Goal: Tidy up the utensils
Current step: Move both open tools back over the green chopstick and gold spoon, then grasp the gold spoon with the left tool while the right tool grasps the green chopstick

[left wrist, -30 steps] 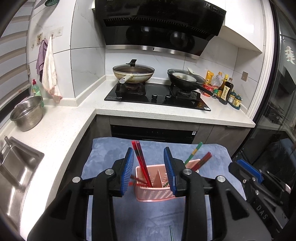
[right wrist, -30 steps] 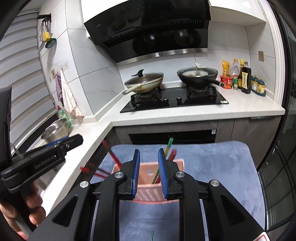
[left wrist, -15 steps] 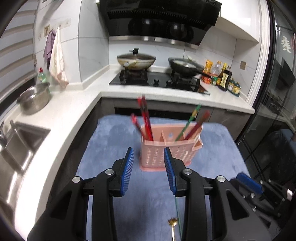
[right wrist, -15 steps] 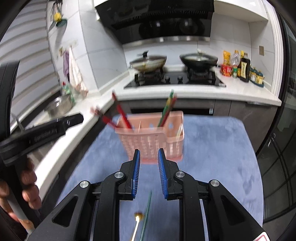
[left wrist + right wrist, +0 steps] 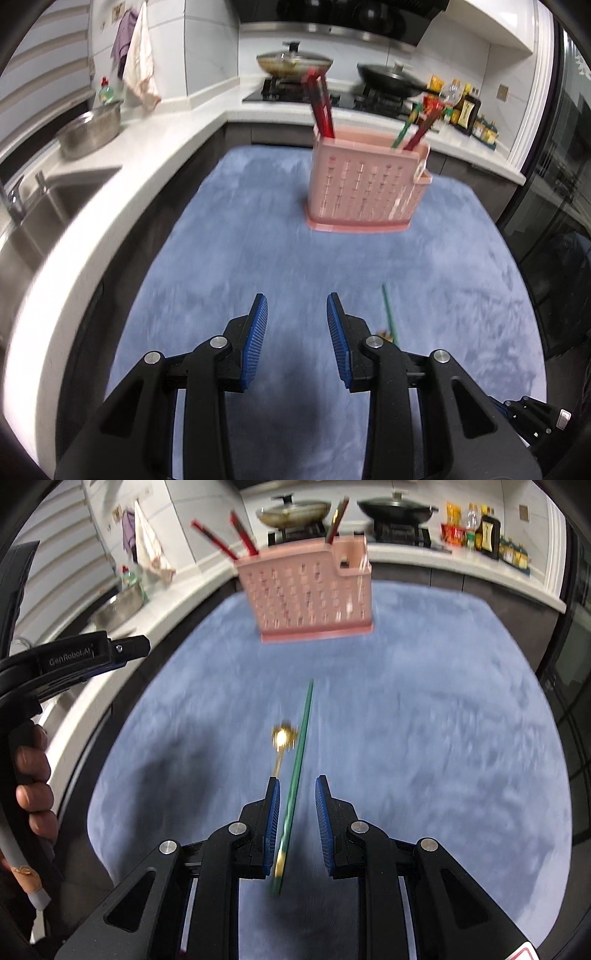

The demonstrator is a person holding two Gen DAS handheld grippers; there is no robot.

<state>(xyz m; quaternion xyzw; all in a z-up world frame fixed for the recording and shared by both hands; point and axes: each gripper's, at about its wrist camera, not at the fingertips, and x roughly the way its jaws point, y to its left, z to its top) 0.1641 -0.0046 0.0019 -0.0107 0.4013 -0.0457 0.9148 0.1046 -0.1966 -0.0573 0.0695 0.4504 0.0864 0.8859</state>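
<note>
On your left gripper's body, seen from the right wrist view, the white lettering reads "GenRobot.AI" point(image 5: 71, 656); bottle labels on the counter are too blurred to read. Your left gripper point(image 5: 294, 308) has its blue pads spread with nothing between them, just bare blue mat point(image 5: 229, 236) below. Your right gripper point(image 5: 296, 789) has a narrower gap; the green chopstick point(image 5: 302, 738) runs between the pads along the mat, but the pads are not pressing on it, so it's not pinched. Just left of that stick lies one gold spoon point(image 5: 282, 738), touching or nearly touching it; blur makes it hard to tell. Pink basket point(image 5: 364, 181) stands upright at the far side of the mat, well apart from both grippers. It holds red chopsticks point(image 5: 320, 107) in the left compartment, at least two, and one green plus one red stick point(image 5: 415, 129) leaning right in another; exact count lost to blur. Room: kitchen, white L-shaped counter point(image 5: 159, 147), steel sink point(image 5: 40, 218) at left, one steel bowl point(image 5: 92, 129), one green soap bottle behind it, cloths hanging on the tiled wall. Black stove point(image 5: 351, 535) at the back carries two pans, the left one lidded point(image 5: 293, 62). Row of sauce bottles point(image 5: 487, 535) on the right. Your fingers point(image 5: 31, 771) wrap the left gripper's handle.
</note>
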